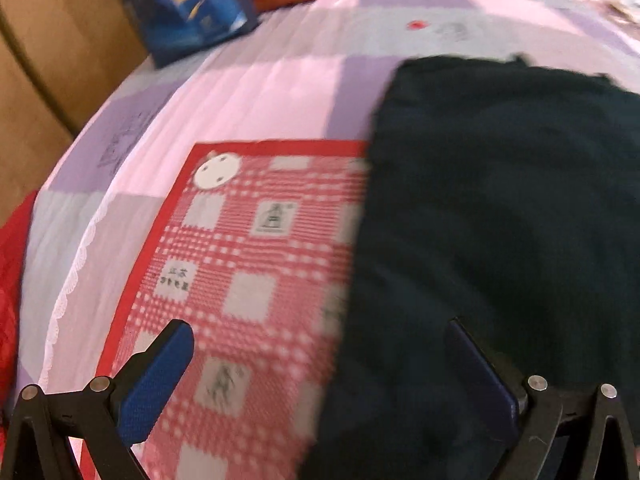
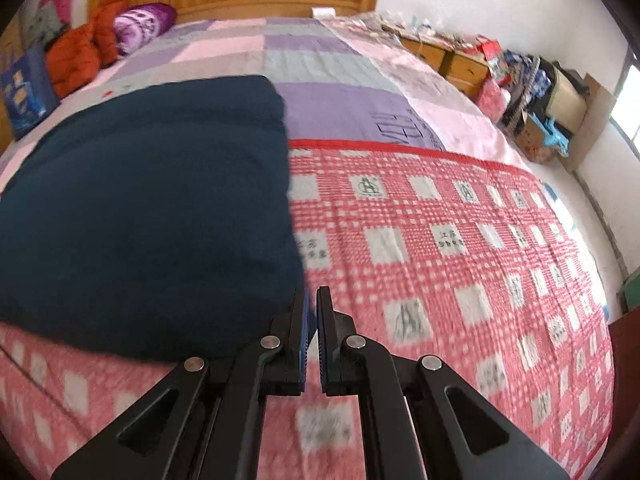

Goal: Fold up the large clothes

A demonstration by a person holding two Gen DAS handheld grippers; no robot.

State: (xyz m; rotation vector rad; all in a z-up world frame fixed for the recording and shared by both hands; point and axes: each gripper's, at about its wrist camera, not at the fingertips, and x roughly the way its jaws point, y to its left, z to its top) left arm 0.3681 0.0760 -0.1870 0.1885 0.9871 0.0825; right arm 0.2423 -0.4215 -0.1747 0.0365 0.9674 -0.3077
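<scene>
The dark garment [image 2: 144, 208] lies folded on the bed [image 2: 320, 60], half over the red check cloth [image 2: 440, 240], its long axis running near to far. The right gripper [image 2: 312, 320], fingers nearly closed on nothing, sits at its near-right corner. The left gripper [image 1: 320, 360], fingers wide open, straddles its left edge.

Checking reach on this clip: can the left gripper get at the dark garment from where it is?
Probably yes. The left gripper is open, its right finger already over the edge of the dark garment, which lies flat on the red checked blanket. Nothing stands between them.
</scene>
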